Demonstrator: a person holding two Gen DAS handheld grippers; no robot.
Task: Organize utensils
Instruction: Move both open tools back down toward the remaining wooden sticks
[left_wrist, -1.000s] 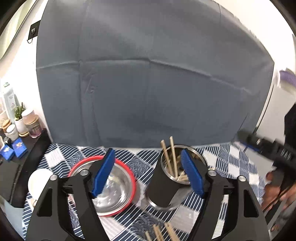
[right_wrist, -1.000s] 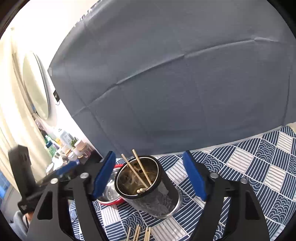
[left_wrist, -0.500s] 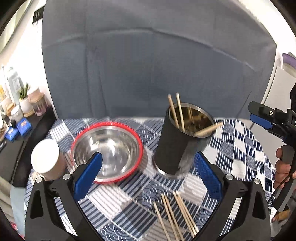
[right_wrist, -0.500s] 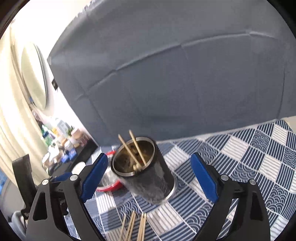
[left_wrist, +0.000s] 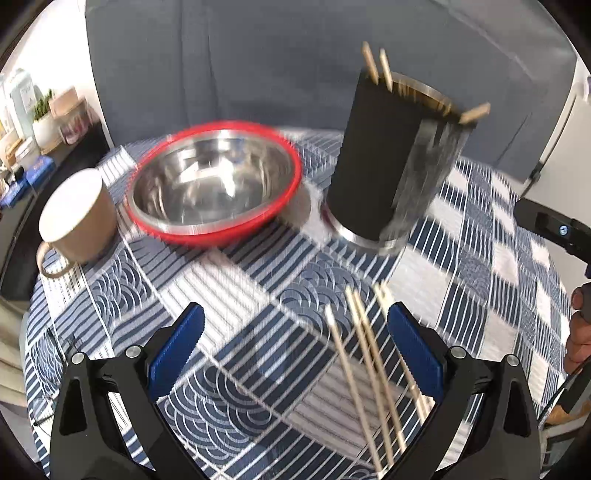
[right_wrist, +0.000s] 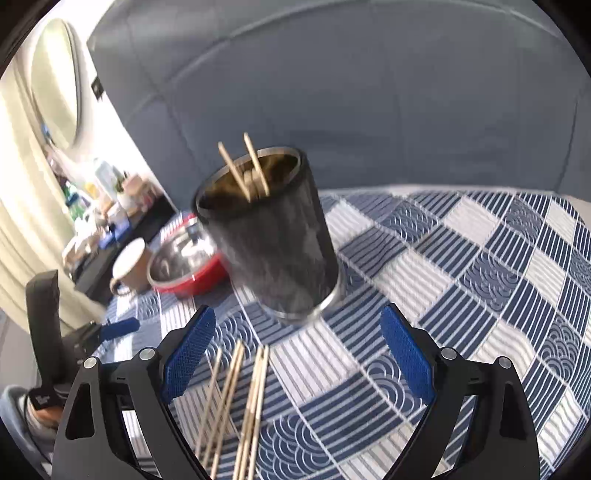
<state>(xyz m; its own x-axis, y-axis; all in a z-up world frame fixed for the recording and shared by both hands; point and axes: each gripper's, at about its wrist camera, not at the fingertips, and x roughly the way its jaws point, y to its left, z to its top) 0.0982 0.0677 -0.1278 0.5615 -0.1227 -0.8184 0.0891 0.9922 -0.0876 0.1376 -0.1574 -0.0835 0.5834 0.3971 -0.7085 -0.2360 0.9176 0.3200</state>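
- Both claws have dropped and tilted downward over the last second, so the loose chopsticks (left_wrist: 369, 373) now fill the lower view where before only their tips showed.
- Left claw (left_wrist: 295, 354) is spread wide and empty, with the chopsticks lying just inside its right finger on the checked cloth (left_wrist: 236, 291).
- Right claw (right_wrist: 295, 358) is equally wide and empty, the same sticks lying nearer its left finger.
- Best handled, I judge, by one claw only: centre it over a single pair, line the fingers across the sticks, come down until the tips nearly touch the cloth, then close slowly so the sticks do not roll apart.
- Beyond them stands the black holder (right_wrist: 269, 240), upright, already carrying several chopsticks (right_wrist: 243, 170); its mouth is narrow, so a near-vertical entry seems wise.
- Red-rimmed steel bowl (left_wrist: 218, 184) and beige mug (left_wrist: 75, 218) sit to the holder's left, close together.
- Open worktop lies to the holder's right; the near edge is hidden beneath the claws.
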